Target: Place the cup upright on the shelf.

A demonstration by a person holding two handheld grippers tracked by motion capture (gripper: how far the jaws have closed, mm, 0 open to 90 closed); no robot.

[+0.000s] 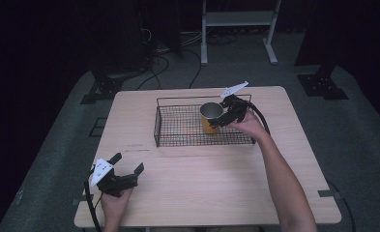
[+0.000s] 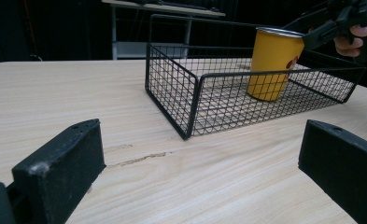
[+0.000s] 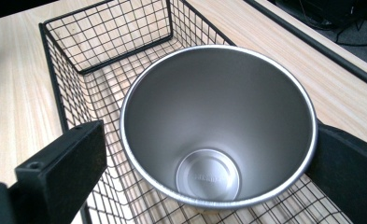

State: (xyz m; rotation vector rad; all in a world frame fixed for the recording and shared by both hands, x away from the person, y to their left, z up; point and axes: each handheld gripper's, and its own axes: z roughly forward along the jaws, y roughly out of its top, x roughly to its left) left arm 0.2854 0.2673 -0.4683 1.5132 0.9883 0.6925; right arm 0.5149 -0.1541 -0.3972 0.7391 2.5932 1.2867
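Note:
A yellow cup (image 1: 211,116) with a bare steel inside stands upright on the floor of a black wire basket (image 1: 178,129), right of its middle. My right gripper (image 1: 217,116) reaches in from the right and straddles the cup's rim (image 3: 218,116). Its jaws are open: the right one touches the rim, while a thin gap shows at the left one. The left gripper view has the cup (image 2: 270,65) with that gripper (image 2: 330,23) at its top. My left gripper (image 1: 128,163) rests low over the table's front left, open, with nothing between its jaws.
The light wood table (image 1: 202,183) has bare surface in front of the basket and to its left. The rest of the basket (image 3: 78,46) holds nothing else. Dark stands, cables and a white frame (image 1: 238,19) sit on the floor beyond the far edge.

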